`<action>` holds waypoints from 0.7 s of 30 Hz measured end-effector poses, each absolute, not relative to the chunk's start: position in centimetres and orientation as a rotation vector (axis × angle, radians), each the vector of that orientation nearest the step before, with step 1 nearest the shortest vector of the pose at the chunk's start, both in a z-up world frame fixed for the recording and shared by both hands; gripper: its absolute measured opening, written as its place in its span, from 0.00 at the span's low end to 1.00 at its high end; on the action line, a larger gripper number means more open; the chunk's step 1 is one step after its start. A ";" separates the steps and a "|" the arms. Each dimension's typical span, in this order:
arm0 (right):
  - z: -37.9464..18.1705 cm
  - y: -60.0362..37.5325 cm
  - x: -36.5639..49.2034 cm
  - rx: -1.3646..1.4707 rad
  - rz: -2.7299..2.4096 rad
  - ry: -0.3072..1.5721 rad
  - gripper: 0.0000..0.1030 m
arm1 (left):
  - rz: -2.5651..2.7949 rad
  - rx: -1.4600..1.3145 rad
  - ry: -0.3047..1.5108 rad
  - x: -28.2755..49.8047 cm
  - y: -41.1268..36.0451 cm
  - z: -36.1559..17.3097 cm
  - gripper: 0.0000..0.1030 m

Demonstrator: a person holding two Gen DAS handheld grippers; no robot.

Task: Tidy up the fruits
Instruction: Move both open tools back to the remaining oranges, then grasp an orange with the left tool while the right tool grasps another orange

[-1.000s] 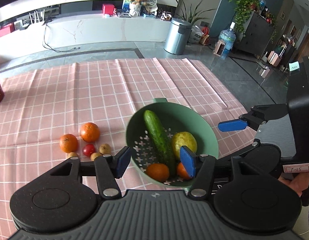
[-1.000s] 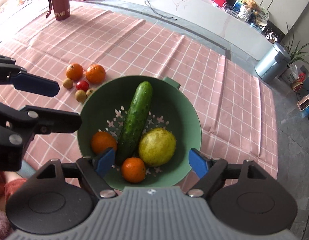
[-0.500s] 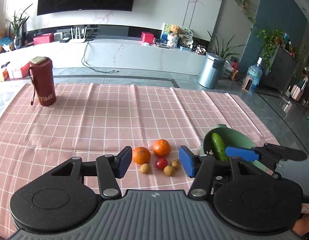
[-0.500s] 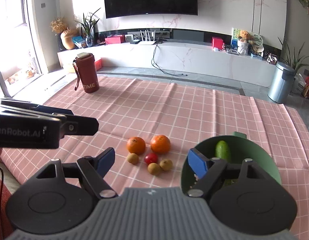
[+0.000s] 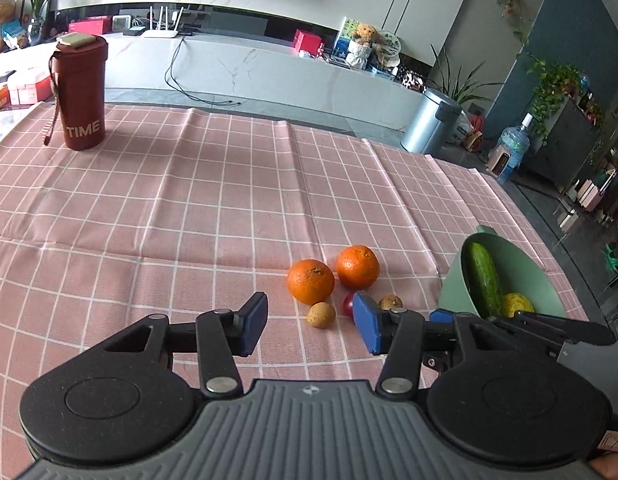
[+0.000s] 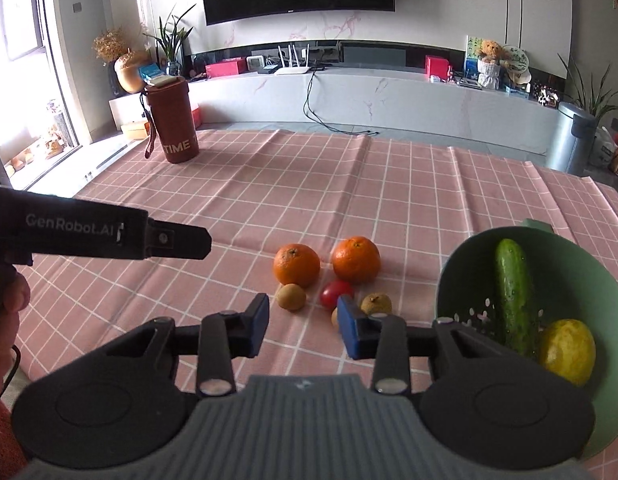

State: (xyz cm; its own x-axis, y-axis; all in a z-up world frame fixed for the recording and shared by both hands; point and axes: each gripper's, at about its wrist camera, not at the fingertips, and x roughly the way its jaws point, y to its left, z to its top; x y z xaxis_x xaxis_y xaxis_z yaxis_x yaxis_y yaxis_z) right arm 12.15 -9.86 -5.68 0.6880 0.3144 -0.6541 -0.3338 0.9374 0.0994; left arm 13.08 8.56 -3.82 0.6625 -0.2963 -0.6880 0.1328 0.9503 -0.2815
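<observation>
**pixelpeel:** Looking at both wrist views, the left gripper (image 5: 311,322) and right gripper (image 6: 303,326) both have their blue pads spread apart with nothing between them. Loose fruit sits on the pink checked tablecloth (image 5: 189,208) just ahead: two oranges, a left orange (image 6: 296,265) and a right orange (image 6: 356,259), almost touching each other.

**crumbtray:** What's the small stuff in front of them?

**pixelpeel:** A cherry tomato (image 6: 336,294) tucked just below the gap between the oranges, plus three little brown fruits, longans maybe: one on the left (image 6: 291,297), one on the right (image 6: 376,304), and a third (image 6: 334,317) mostly hidden behind the right gripper's right pad. In the left wrist view that gripper's right pad covers part of the tomato too.

**crumbtray:** And the bowl?

**pixelpeel:** Green colander (image 6: 569,248) to the right of the pile, holding a cucumber (image 6: 513,292) leaning up its wall and a yellow-green round fruit (image 6: 567,350) beside it. The right gripper's body blocks the colander's lower part, so can't tell what else is in there.

**crumbtray:** Any text?

**pixelpeel:** Dark red tumbler (image 5: 81,96) at the far left of the cloth, well apart from the fruit, reads "TIME". The left gripper's side in the right wrist view says "GenRobot.AI". A steel trash can (image 5: 431,120) stands on the floor past the table.
</observation>
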 end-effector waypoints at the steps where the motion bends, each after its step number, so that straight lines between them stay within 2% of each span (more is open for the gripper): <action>1: -5.8 -9.9 12.8 -0.034 0.367 0.738 0.30 | -0.256 -0.204 0.829 13.6 8.2 -4.3 0.56; 21: -8.2 -10.8 23.8 -0.354 0.574 0.930 0.31 | -0.335 -0.244 0.995 21.6 7.1 -9.9 0.56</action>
